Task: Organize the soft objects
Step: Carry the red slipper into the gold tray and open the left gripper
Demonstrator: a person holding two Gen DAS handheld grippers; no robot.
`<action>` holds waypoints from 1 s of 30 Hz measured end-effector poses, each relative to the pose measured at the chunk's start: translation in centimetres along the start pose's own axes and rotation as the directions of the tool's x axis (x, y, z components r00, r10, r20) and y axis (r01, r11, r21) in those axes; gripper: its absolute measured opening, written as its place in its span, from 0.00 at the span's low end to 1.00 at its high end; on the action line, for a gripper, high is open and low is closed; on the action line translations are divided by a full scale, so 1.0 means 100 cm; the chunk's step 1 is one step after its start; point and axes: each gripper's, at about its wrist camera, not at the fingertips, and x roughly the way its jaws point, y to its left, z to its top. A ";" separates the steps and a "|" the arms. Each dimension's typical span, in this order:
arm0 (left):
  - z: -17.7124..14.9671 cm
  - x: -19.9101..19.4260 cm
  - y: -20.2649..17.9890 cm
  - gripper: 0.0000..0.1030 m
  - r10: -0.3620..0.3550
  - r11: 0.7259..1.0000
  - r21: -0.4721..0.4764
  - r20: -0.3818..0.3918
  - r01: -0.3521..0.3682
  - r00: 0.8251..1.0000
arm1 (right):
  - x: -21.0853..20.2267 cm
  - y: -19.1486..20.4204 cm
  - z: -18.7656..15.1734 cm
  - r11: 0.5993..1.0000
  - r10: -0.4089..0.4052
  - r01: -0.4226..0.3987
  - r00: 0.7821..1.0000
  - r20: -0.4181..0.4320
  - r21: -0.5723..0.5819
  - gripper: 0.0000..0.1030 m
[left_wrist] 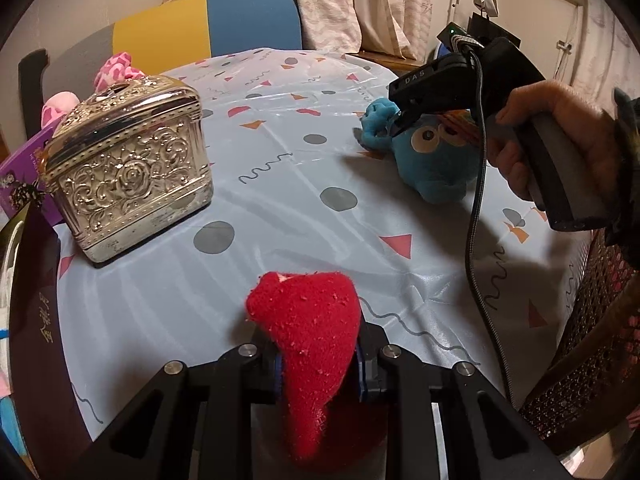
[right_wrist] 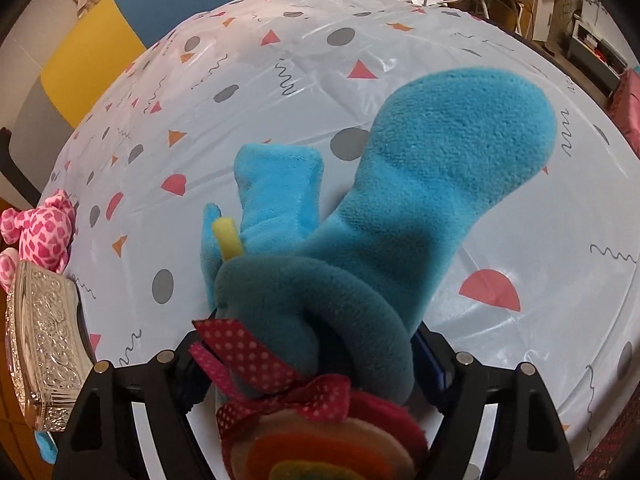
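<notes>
My left gripper [left_wrist: 319,364] is shut on a red plush toy [left_wrist: 312,340], held just above the near edge of the table. My right gripper [right_wrist: 316,356] is shut on a blue plush doll [right_wrist: 420,184] with a red dotted ribbon and rainbow patch; the doll's limbs stretch out over the tablecloth. In the left wrist view the right gripper [left_wrist: 400,120] sits on the blue doll [left_wrist: 432,156] at the table's right side. A pink spotted plush [right_wrist: 44,232] lies at the table's left edge, behind the silver box [left_wrist: 128,176].
The round table has a pale patterned plastic cloth [left_wrist: 280,184]. An ornate silver box also shows in the right wrist view [right_wrist: 44,360]. A purple book [left_wrist: 24,176] lies beside it. A multicoloured chair [left_wrist: 200,24] stands behind. A cable [left_wrist: 476,240] hangs from the right gripper.
</notes>
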 end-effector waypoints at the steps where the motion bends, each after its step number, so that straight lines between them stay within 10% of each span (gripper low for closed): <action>1: -0.002 -0.003 0.000 0.24 0.003 1.000 -0.002 -0.001 -0.003 1.000 | 0.002 0.000 -0.001 1.000 0.000 0.000 1.000 0.000 -0.011 0.81; 30: 0.010 -0.112 0.054 0.24 0.164 0.969 -0.207 0.122 -0.136 0.979 | 0.003 0.028 -0.007 0.980 -0.055 0.061 0.998 0.037 -0.188 0.67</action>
